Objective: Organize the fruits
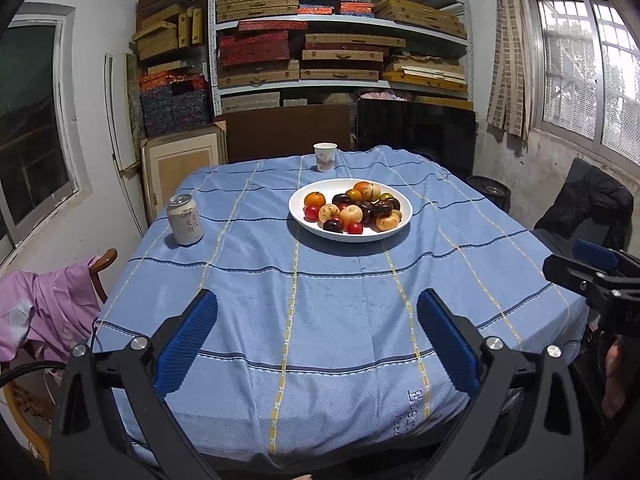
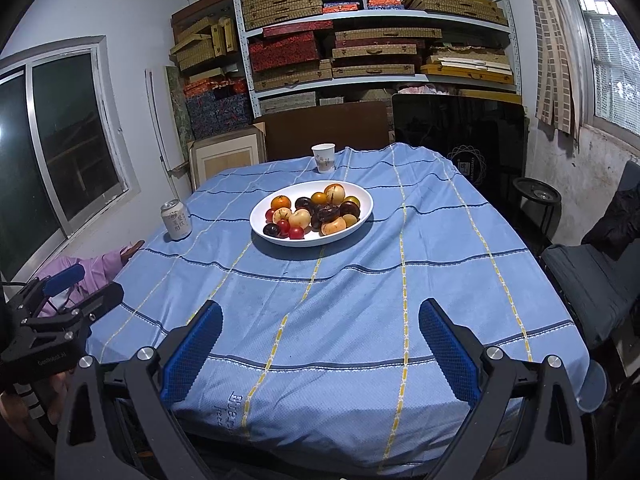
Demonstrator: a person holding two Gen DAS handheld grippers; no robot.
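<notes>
Fruits (image 1: 352, 210) all piled in white plate (image 1: 404, 204) mid-table (image 1: 320, 300), both grippers' fingers (image 1: 186, 342) (image 2: 448, 346) spread wide and empty, hovering at near edge; fit either finished or pre-sorting.

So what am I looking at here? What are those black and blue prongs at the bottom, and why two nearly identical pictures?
Those prongs are hand-held grippers, one in each of a person's hands, each carrying its own camera. One picture looks out past the left gripper, the other past the right gripper, hence the similar views. Both are open and hold nothing. Ahead is a table with a blue tablecloth. On it stand a white plate piled with small fruits, a drink can and a paper cup.
</notes>
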